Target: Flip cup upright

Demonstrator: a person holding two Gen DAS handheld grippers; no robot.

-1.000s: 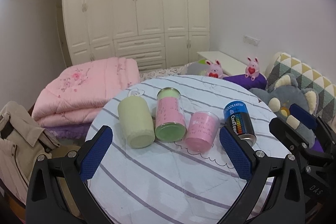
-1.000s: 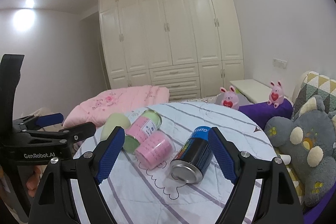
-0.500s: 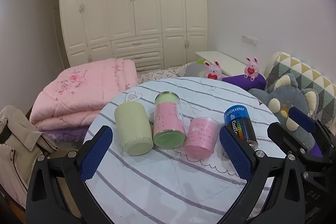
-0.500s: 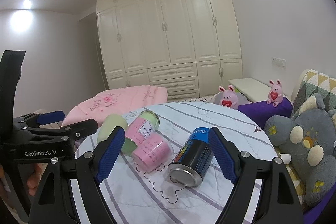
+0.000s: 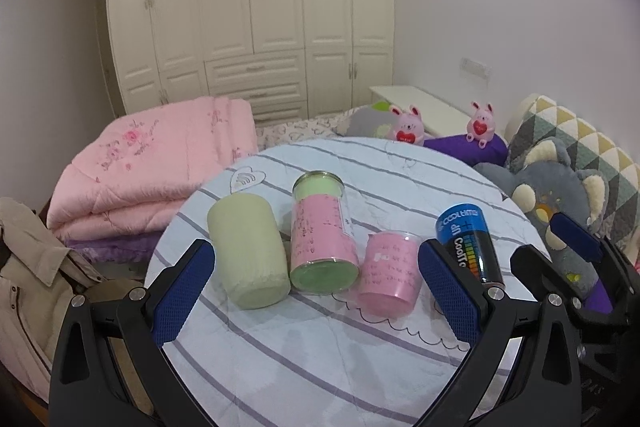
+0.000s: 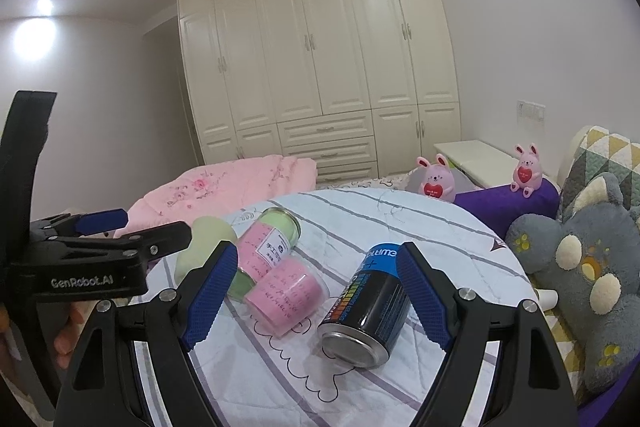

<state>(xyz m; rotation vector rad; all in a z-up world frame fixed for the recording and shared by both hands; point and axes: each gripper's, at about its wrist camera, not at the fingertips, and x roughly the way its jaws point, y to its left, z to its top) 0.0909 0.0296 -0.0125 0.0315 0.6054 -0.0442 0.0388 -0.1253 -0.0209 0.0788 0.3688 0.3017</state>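
Note:
Several cups lie on their sides on a round striped table (image 5: 320, 347): a pale green cup (image 5: 248, 261), a tall pink-and-green jar (image 5: 322, 235), a short pink cup (image 5: 390, 273) and a black-and-blue can (image 5: 468, 247). My left gripper (image 5: 316, 291) is open and empty, hovering near the table's front with the green cup, jar and pink cup between its fingers in view. My right gripper (image 6: 316, 295) is open and empty; the pink cup (image 6: 286, 293) and the can (image 6: 368, 309) show between its fingers. The left gripper's body (image 6: 92, 263) appears at the left.
A folded pink quilt (image 5: 148, 167) lies behind the table. Grey plush toys (image 5: 560, 195), two pink bunnies (image 6: 436, 179) and a purple cushion (image 6: 508, 199) are at the right. A beige jacket (image 5: 28, 267) hangs at the left. White wardrobes (image 6: 320, 47) fill the back wall.
Both grippers have drifted slightly, still open and empty. The cups have not moved.

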